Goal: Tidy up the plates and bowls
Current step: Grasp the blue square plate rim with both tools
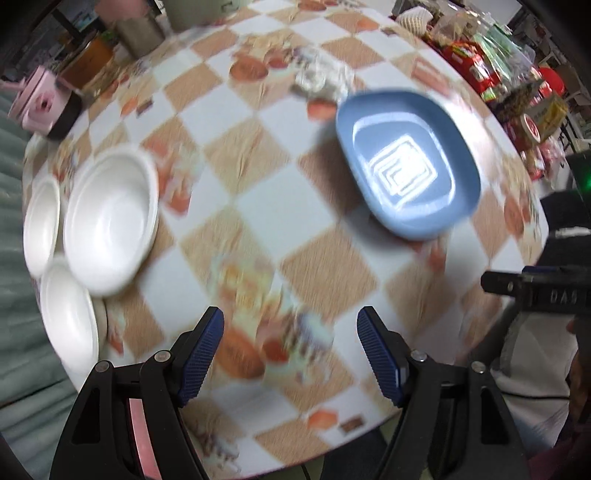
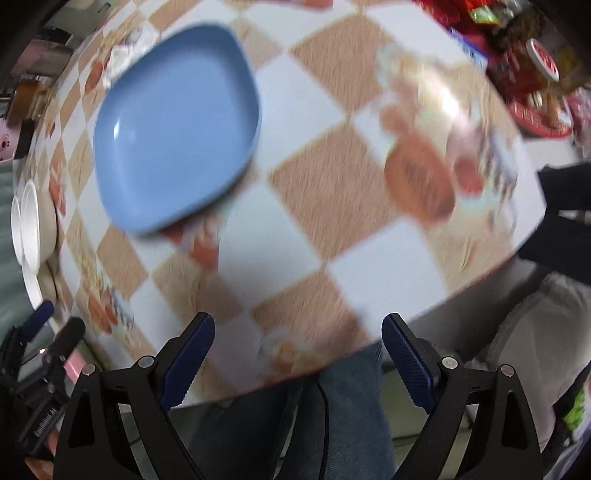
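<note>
A blue squarish plate [image 1: 408,162] lies on the checked tablecloth, right of centre in the left wrist view and upper left in the right wrist view [image 2: 173,122]. Three white bowls sit at the table's left edge: a large one [image 1: 110,218], one behind it [image 1: 40,225] and one nearer [image 1: 68,317]; they show edge-on in the right wrist view [image 2: 27,225]. My left gripper [image 1: 290,354] is open and empty above the table's near part. My right gripper [image 2: 297,363] is open and empty over the near table edge, well short of the blue plate.
The round table [image 1: 258,206] carries jars and a pot [image 1: 136,33] at the back left, a pink device [image 1: 40,107] at the left, and snack packets [image 1: 476,66] at the back right. A red-lidded jar [image 2: 543,59] stands far right. The person's legs [image 2: 332,424] are below the edge.
</note>
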A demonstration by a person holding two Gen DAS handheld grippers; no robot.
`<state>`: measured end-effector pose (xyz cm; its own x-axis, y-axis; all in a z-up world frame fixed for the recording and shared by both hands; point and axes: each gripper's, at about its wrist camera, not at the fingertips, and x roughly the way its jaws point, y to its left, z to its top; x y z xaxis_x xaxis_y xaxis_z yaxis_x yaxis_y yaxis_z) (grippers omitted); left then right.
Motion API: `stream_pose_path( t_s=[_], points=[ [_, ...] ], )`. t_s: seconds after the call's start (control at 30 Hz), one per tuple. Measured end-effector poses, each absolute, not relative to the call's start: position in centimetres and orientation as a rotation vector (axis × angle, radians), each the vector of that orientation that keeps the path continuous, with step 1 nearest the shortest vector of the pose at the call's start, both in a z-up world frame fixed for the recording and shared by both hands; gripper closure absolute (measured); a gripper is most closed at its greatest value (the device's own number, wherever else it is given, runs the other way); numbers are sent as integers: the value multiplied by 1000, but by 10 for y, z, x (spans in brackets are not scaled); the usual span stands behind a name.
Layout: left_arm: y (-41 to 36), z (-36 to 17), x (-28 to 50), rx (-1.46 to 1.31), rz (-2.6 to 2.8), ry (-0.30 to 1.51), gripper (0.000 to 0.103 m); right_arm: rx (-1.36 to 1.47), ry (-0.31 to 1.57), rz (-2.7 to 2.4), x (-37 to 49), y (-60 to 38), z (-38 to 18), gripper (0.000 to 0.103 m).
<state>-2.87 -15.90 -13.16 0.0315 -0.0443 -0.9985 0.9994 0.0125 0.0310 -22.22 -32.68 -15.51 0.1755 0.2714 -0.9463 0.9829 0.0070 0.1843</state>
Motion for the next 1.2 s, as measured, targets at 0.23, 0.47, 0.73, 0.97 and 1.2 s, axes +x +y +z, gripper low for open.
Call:
stream_pose_path(
  t_s=[0.23,0.47,0.73,0.97,1.2],
  points=[
    [-222,-141,-36,1082,-1159,1201,25,1352,1271,-922,-210,-398,-153,10],
    [-255,-168,-47,1075,-1118,1221,25,1225,1305,-900,-188,-417,-167,10],
    [-280,-198,-71,1160,-1076,1131,26,1043,1357,-869,-160,-416,-173,10],
    [-301,-199,-89,1164,-1116,1165,54,1032,1350,-868,-156,-415,-169,35],
    [-294,-203,-109,1219,-1149,1178,60,1112,1314,-768,-150,-394,-162,72]
  ],
)
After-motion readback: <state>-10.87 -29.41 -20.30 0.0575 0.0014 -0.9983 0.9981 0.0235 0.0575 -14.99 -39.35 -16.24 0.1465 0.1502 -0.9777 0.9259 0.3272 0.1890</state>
